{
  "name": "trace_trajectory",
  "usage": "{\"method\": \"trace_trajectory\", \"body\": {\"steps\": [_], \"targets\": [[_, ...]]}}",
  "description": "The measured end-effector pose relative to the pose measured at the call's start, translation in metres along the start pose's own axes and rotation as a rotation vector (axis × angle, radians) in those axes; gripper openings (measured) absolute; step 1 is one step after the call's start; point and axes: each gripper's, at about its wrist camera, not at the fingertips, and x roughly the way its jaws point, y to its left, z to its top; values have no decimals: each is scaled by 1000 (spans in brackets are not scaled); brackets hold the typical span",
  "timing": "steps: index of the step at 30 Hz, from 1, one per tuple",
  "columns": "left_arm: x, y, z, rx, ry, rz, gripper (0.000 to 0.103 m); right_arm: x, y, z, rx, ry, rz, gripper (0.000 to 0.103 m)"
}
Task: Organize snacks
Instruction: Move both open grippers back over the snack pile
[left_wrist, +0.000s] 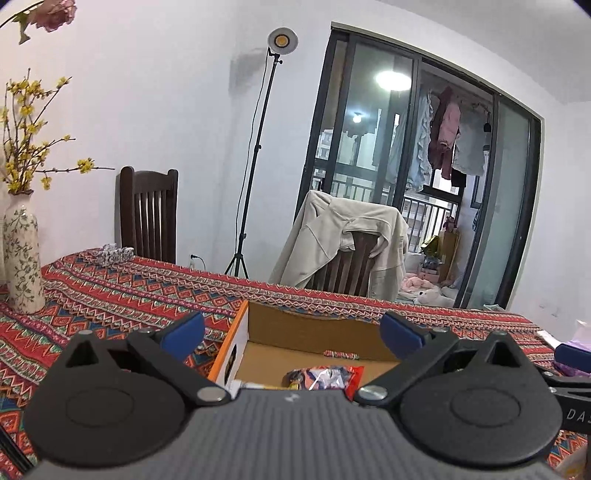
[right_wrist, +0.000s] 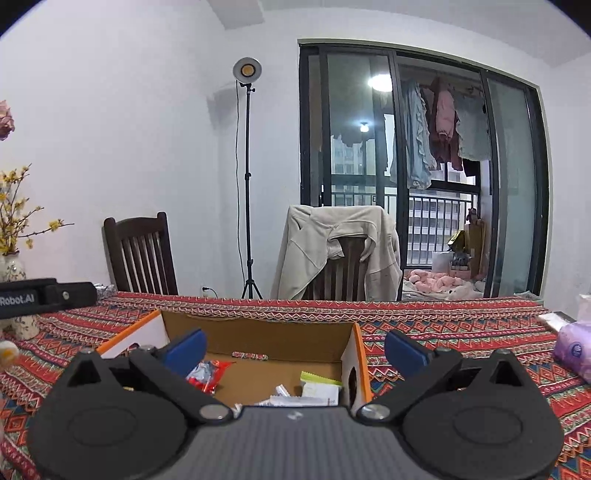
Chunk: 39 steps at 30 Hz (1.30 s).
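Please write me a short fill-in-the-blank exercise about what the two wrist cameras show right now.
1. The snack packets lie inside an open ____ box.
2. Both the left gripper and the right gripper are ____, holding nothing.
3. A beige ____ hangs over the back of the chair across the table.
4. The red snack packet lies near the box's ____ wall in the right wrist view.

Missing words: cardboard; open; jacket; left

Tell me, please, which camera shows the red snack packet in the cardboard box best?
The left wrist view: the red snack packet lies centred and unobstructed. In the right wrist view, a blue finger partly covers the packet.
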Motion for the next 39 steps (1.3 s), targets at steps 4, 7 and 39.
{"method": "trace_trajectory", "body": {"steps": [4, 7, 39], "targets": [[-14, 8, -9, 16, 17, -1, 103, -17, -3, -7, -1, 12, 4, 103], [-25, 17, -19, 27, 36, 5, 103, -29, -5, -15, -4, 27, 3, 103], [-58, 65, -89, 40, 117, 28, 103, -76, -23, -92, 47, 170, -19, 103]]}}
